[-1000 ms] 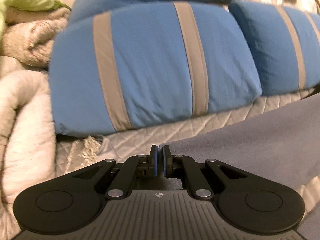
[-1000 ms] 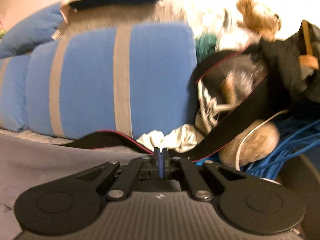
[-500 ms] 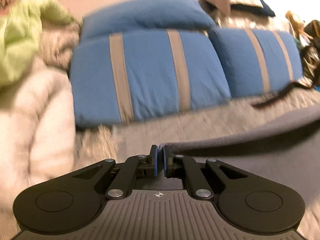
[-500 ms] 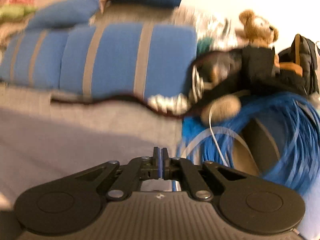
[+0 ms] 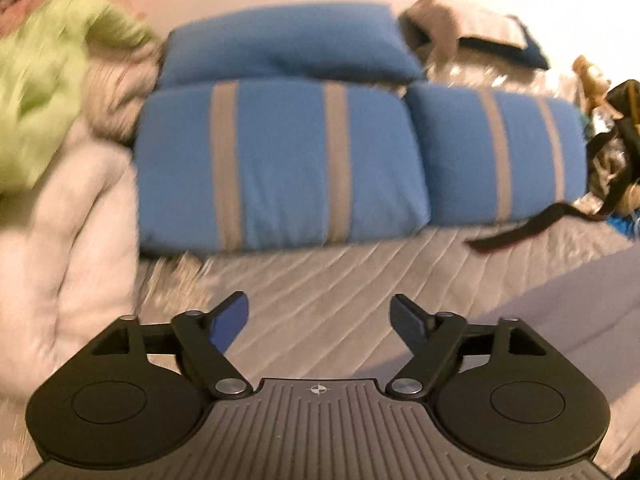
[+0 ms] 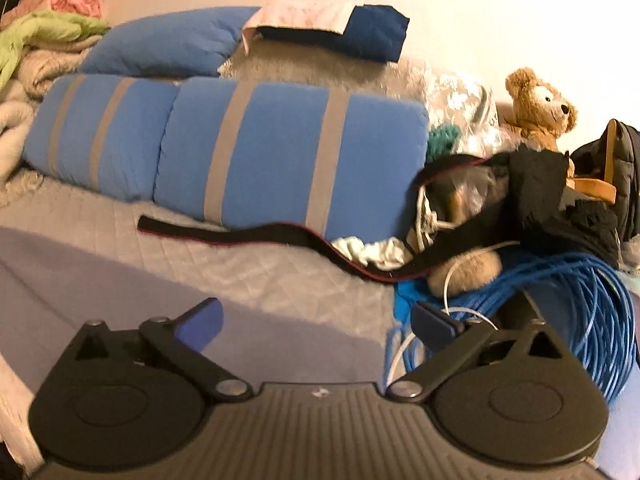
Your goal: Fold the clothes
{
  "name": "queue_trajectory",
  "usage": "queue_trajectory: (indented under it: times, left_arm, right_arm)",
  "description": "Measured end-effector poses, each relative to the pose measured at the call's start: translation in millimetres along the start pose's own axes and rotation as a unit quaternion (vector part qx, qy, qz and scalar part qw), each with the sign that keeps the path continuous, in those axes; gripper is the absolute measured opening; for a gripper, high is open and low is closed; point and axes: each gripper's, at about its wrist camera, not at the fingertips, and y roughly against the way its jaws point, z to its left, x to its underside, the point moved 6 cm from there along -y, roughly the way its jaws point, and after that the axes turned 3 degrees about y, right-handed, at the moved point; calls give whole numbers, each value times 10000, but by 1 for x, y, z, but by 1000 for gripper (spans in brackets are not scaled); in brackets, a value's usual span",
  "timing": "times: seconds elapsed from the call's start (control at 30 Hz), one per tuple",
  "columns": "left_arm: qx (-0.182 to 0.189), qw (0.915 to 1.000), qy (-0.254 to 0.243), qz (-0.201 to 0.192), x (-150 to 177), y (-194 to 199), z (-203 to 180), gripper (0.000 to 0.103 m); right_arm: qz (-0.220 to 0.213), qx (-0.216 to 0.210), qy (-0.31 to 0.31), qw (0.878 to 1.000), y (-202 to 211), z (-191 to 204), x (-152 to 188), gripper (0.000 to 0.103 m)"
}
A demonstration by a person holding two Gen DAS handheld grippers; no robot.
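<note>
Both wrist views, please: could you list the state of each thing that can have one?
Left gripper: jaws opening, nothing between them.
Right gripper: jaws opening, nothing between them.
Grey-lilac garment: lying released on the quilted bed cover.
Black strap: lying loose, uncoiled.
Blue cable: coiled.

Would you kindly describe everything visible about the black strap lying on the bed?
The black strap is a long, flat, limp band, seemingly fabric, with a thin red edge. It lies wavy across the quilted bed cover, along the foot of a striped blue pillow, its right end running into the dark clutter beside the teddy bear. Neither gripper touches it.
</note>
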Motion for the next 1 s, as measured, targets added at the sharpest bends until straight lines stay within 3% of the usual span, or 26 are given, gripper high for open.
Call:
queue_trajectory:
  times: [0.27,0.47,0.8,1.0]
  left_arm:
    - [749,9964,-323,-223,-53,0,-98,82]
    - [1251,9894,-589,-446,-66,14,-157,82]
    - [1303,9874,-711,-552,-65,10,-210,85]
    - [1270,9837,-1266,-142,-41,-21,-251,87]
  right_arm:
    - [-21,-256,284,9993,1,39,-25,103]
    - [-54,-376,333,9987,17,50,-17,103]
    - [22,-299,72,9995,29,36,14,103]
    - [262,-97,29,9996,19,22,42,103]
